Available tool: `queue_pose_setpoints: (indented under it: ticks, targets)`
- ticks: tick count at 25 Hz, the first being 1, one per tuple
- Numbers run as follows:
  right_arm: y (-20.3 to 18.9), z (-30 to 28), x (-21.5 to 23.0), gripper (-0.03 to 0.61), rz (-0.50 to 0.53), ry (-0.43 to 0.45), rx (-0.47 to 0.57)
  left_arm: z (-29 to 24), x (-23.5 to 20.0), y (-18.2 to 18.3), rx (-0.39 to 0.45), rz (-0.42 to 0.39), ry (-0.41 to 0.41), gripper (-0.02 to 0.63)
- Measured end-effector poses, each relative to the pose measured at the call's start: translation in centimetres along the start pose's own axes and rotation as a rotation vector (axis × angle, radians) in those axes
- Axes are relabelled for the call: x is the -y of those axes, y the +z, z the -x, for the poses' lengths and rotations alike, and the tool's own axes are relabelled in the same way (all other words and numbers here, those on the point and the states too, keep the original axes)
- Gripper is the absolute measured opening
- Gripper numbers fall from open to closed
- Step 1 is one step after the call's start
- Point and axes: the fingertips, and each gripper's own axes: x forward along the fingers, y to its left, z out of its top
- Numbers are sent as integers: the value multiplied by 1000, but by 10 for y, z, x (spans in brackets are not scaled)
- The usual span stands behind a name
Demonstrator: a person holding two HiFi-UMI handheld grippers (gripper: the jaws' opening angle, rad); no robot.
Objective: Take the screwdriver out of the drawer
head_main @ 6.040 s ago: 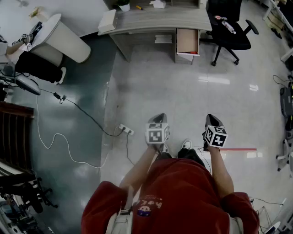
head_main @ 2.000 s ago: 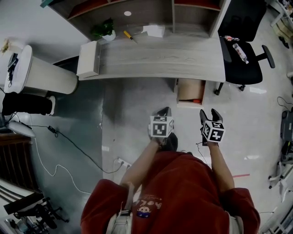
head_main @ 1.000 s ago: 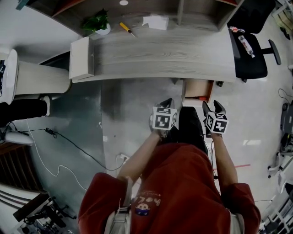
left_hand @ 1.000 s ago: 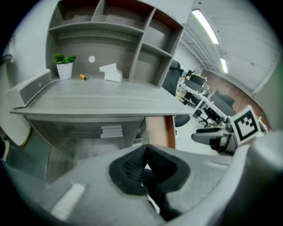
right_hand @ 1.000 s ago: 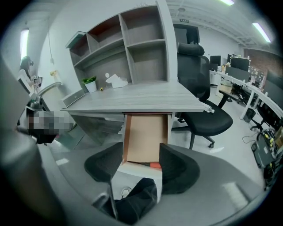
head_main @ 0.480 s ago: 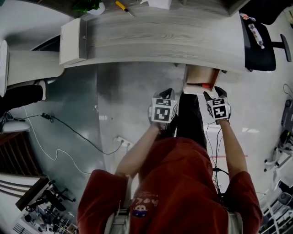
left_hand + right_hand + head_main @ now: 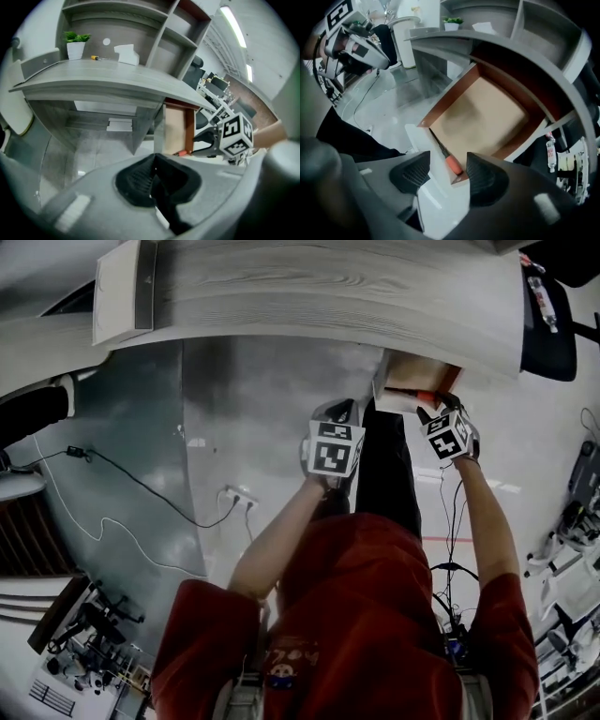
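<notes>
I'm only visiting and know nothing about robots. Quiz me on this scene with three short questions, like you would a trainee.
1. True or false: the right gripper is clamped on the screwdriver.
2. Which is shut? A) the left gripper B) the right gripper C) both
3. Fill in: the screwdriver lies inside the open ____.

Key: 1 false, its jaws are apart with the screwdriver beyond them; 2 A; 3 drawer.
</notes>
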Motion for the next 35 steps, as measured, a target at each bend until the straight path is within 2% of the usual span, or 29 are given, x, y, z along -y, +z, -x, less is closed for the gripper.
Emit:
queue_pose_setpoints:
  ticks: [8,14,19,24,27,35]
  targets:
    - [-13,-37,-5,241,175,40,-123,-22,-12,-23,-22,40,4,0]
    - [-25,-58,-5,239,238,56,-231,-32,-14,-34,-31,64,-3,0]
    - [-28,-70,-1,230,317,36,-301,-35,-21,-39,-31,78,2,0]
    - [-33,-88,3,211,348,37,-384,-42,-29,-53,-41,104,5,0]
    - [-35,-95,4,178,351,47,-443,-45,-35,-59,-49,116,8,0]
    - [-33,-104,3,176,412,51,-509,-49,-37,-63,-59,126,14,0]
